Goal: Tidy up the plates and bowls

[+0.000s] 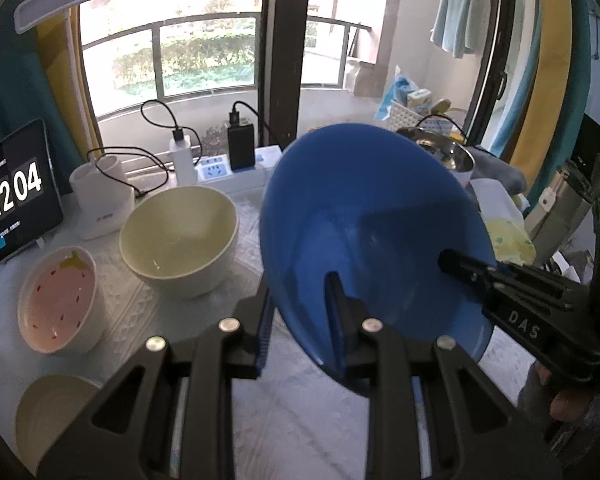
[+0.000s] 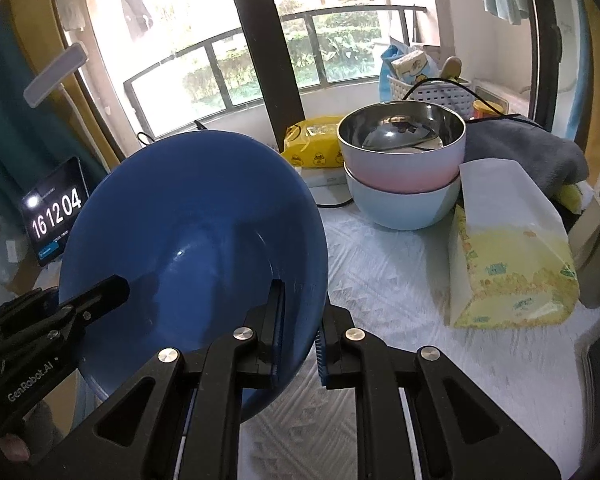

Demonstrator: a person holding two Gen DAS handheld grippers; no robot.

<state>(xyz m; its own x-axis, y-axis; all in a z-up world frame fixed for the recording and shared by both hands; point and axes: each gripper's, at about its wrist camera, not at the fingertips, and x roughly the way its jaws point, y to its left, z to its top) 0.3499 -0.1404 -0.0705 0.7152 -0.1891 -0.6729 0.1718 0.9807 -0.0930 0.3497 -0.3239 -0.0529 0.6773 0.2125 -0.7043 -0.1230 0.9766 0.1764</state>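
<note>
A large blue bowl (image 1: 364, 216) (image 2: 196, 232) hangs tilted above the white table cloth, gripped on two sides of its rim. My left gripper (image 1: 300, 292) is shut on the rim nearest its camera, one finger inside the bowl and one outside. My right gripper (image 2: 302, 308) is shut on the opposite rim in the same way. Each gripper shows in the other's view: the right gripper (image 1: 468, 268) and the left gripper (image 2: 108, 288). A cream bowl (image 1: 180, 236), a pink strawberry bowl (image 1: 58, 300) and another cream bowl (image 1: 48, 412) stand to the left.
A steel-lined pink bowl (image 2: 402, 132) sits stacked in a pale blue bowl (image 2: 404, 208) at the back right. A tissue pack (image 2: 508, 248), grey cloth (image 2: 520, 148) and yellow wipes (image 2: 312, 148) lie around them. A tablet clock (image 1: 8, 196) and power strip (image 1: 236, 172) line the window side.
</note>
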